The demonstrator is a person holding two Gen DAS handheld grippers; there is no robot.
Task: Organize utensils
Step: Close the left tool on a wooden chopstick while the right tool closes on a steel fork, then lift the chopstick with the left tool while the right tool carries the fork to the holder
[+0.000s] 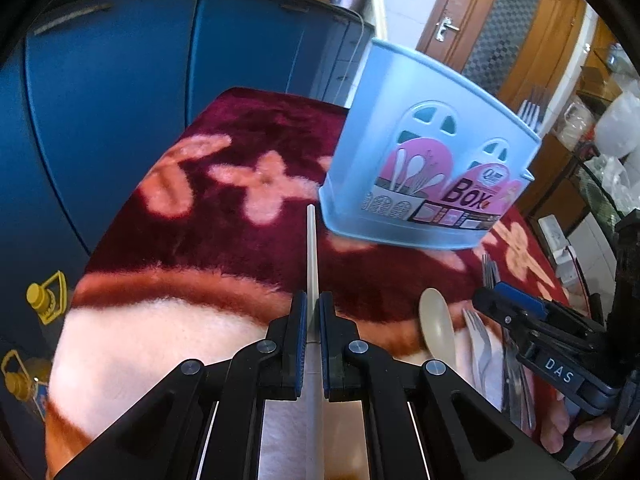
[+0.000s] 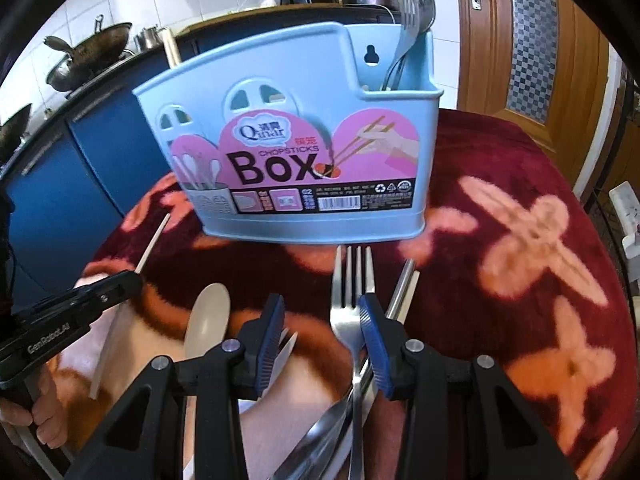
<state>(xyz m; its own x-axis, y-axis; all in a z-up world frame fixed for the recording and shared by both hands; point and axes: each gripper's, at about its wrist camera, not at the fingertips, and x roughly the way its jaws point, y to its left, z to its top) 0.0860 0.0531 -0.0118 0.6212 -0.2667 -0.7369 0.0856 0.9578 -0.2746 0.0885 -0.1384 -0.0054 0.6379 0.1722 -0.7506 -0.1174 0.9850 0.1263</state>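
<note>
Floral blanket (image 1: 224,240), left claw (image 1: 312,312) pinching chopstick (image 1: 311,248), forks (image 2: 412,20) clearer right-view

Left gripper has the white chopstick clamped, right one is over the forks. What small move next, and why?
Probably lift the left gripper and carry the white chopstick toward the top of the blue chopsticks box. The stick is already pinched between shut jaws, while the right gripper stands open over a fork and grips nothing. The box's right compartment already holds forks.

Pale blue utensil box (image 2: 288,120) with pink label, black lettering; before it, maroon cloth (image 2: 500,240) patterned with peach flowers; beige spoon (image 2: 208,320); silver fork (image 2: 352,292); behind it, blue cabinets (image 1: 120,100).
</note>
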